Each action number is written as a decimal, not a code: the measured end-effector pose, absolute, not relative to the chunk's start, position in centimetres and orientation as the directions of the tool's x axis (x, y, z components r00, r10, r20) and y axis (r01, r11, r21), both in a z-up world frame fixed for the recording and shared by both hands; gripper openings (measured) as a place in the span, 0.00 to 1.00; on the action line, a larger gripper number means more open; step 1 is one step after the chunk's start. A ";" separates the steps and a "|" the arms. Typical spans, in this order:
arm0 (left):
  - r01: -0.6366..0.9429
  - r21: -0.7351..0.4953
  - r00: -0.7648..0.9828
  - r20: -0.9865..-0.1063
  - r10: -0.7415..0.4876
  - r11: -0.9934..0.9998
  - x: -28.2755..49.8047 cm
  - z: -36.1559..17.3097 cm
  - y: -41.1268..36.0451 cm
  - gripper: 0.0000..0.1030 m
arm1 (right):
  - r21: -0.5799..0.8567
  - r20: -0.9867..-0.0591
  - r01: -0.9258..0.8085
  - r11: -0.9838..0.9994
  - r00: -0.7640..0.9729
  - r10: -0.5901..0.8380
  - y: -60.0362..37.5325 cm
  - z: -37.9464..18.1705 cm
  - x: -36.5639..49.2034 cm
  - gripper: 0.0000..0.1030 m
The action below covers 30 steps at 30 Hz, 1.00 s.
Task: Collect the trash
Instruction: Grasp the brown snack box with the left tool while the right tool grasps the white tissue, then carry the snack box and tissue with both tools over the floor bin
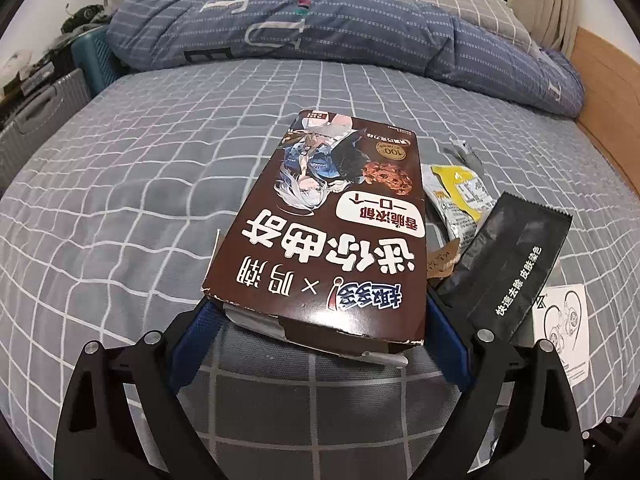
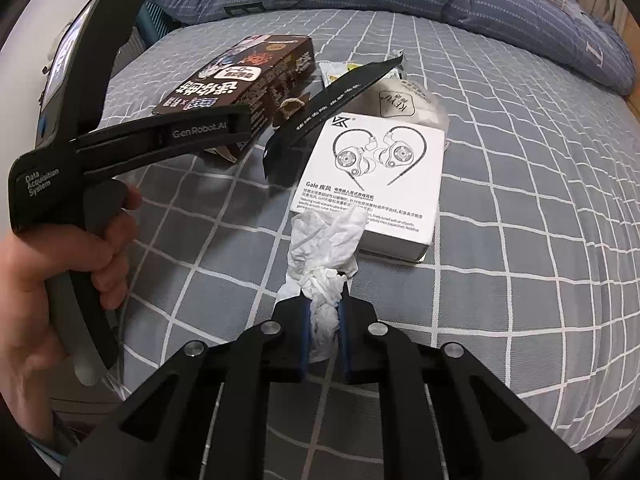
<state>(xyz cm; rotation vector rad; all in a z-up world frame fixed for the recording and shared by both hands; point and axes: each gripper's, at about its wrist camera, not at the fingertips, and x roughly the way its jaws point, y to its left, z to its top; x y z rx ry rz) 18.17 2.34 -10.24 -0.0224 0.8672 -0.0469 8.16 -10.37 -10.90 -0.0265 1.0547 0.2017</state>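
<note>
A brown cookie box (image 1: 320, 232) lies on the checked bed sheet; it also shows in the right wrist view (image 2: 240, 80). My left gripper (image 1: 320, 320) has its blue fingers on both sides of the box's near end, closed against it. A black wrapper (image 1: 504, 264), a yellow-white sachet (image 1: 460, 196) and a white earphone box (image 2: 372, 176) lie to the right of it. My right gripper (image 2: 324, 316) is shut on a crumpled white tissue (image 2: 324, 248), in front of the earphone box.
A folded blue quilt (image 1: 320, 28) lies along the far side of the bed. A wooden bed board (image 1: 608, 104) is on the right. Suitcases (image 1: 44, 112) stand off the left edge. A clear bag (image 2: 412, 100) lies behind the earphone box.
</note>
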 end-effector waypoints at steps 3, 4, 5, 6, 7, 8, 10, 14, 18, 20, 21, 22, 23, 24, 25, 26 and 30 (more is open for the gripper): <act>0.016 -0.043 0.658 -0.751 -0.043 0.999 18.0 -9.5 2.8 0.88 | 0.069 -0.860 -0.177 0.982 0.489 0.148 -10.5 -10.6 8.3 0.10; 0.008 -0.048 0.665 -0.746 -0.041 0.999 17.9 -9.1 3.0 0.88 | 0.068 -0.859 -0.175 0.982 0.491 0.147 -10.5 -10.5 8.5 0.10; 0.002 -0.049 0.670 -0.742 -0.038 0.999 17.7 -8.8 3.1 0.88 | 0.069 -0.858 -0.174 0.982 0.492 0.148 -10.6 -10.4 8.5 0.10; 0.000 -0.050 0.672 -0.739 -0.037 0.999 17.7 -8.6 3.2 0.88 | 0.068 -0.856 -0.174 0.982 0.495 0.147 -10.6 -10.2 8.4 0.10; -0.001 -0.050 0.676 -0.736 -0.036 0.999 17.6 -8.3 3.2 0.88 | 0.067 -0.854 -0.173 0.983 0.499 0.146 -10.7 -10.0 8.3 0.10; -0.002 -0.049 0.678 -0.734 -0.035 0.999 17.5 -8.1 3.3 0.88 | 0.067 -0.853 -0.173 0.983 0.501 0.146 -10.7 -9.9 8.4 0.10; -0.006 -0.045 0.681 -0.732 -0.029 0.999 17.3 -7.6 3.3 0.88 | 0.065 -0.850 -0.172 0.983 0.507 0.145 -10.7 -9.6 8.3 0.10; -0.016 -0.039 0.689 -0.724 -0.017 0.999 16.5 -6.9 3.5 0.88 | 0.061 -0.843 -0.169 0.984 0.519 0.141 -10.8 -8.9 7.7 0.10; -0.025 -0.044 0.701 -0.713 -0.014 0.999 15.4 -6.1 3.6 0.88 | 0.053 -0.835 -0.163 0.985 0.533 0.133 -11.1 -8.5 7.3 0.10; -0.029 -0.048 0.704 -0.710 -0.014 0.998 14.8 -5.8 3.8 0.88 | 0.046 -0.831 -0.159 0.986 0.541 0.126 -11.2 -8.3 7.0 0.10; -0.030 -0.052 0.705 -0.709 -0.016 0.998 14.5 -5.7 3.8 0.88 | 0.044 -0.829 -0.157 0.987 0.546 0.124 -11.4 -8.1 6.9 0.10; -0.032 -0.061 0.705 -0.709 -0.021 0.998 14.1 -5.5 3.9 0.88 | 0.041 -0.826 -0.156 0.987 0.551 0.121 -11.6 -7.9 6.8 0.10; -0.032 -0.069 0.704 -0.709 -0.027 0.997 13.8 -5.4 4.0 0.88 | 0.038 -0.823 -0.154 0.987 0.556 0.118 -11.7 -7.7 6.6 0.10; -0.033 -0.072 0.704 -0.709 -0.028 0.997 13.5 -5.3 4.1 0.88 | 0.033 -0.819 -0.150 0.988 0.562 0.113 -11.9 -7.5 6.3 0.10; -0.035 -0.075 0.706 -0.708 -0.029 0.997 13.1 -5.2 4.1 0.88 | 0.032 -0.817 -0.147 0.989 0.566 0.110 -12.1 -7.4 6.3 0.10; -0.035 -0.075 0.707 -0.707 -0.029 0.997 12.8 -5.1 4.1 0.88 | 0.031 -0.814 -0.144 0.989 0.571 0.109 -12.3 -7.2 6.1 0.10; -0.040 -0.080 0.710 -0.704 -0.028 0.996 11.4 -4.7 4.1 0.88 | 0.028 -0.804 -0.134 0.991 0.586 0.102 -12.8 -6.6 5.7 0.10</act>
